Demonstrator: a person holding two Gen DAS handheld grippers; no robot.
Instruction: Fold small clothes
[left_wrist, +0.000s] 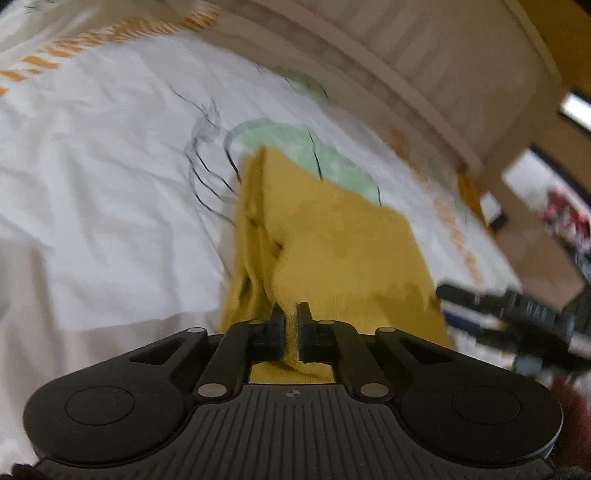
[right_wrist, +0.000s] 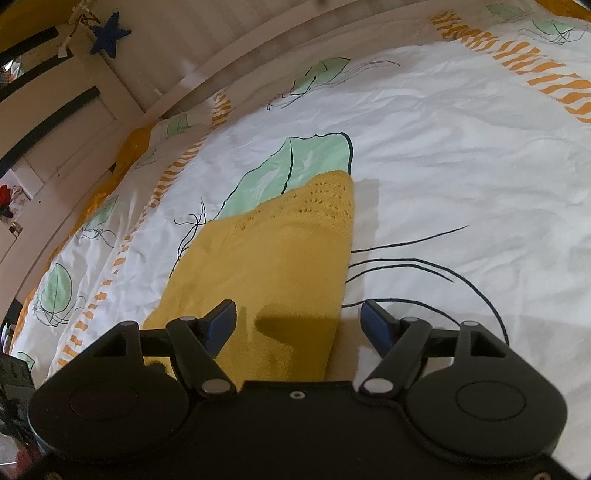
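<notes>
A mustard-yellow knitted garment (left_wrist: 332, 243) lies on a white bed cover with green leaf prints (left_wrist: 92, 184). My left gripper (left_wrist: 291, 314) is shut on the garment's near edge, with the fabric bunched up between the fingers. In the right wrist view the same garment (right_wrist: 273, 258) lies flat and folded, with an eyelet pattern at its far end. My right gripper (right_wrist: 299, 314) is open above the garment's near right edge and holds nothing. The right gripper also shows at the right edge of the left wrist view (left_wrist: 517, 310), blurred.
The bed cover (right_wrist: 461, 166) has orange striped bands and dark line drawings. A white wooden bed frame (right_wrist: 207, 66) runs along the far side. A blue star (right_wrist: 109, 35) hangs on the cupboard beyond it.
</notes>
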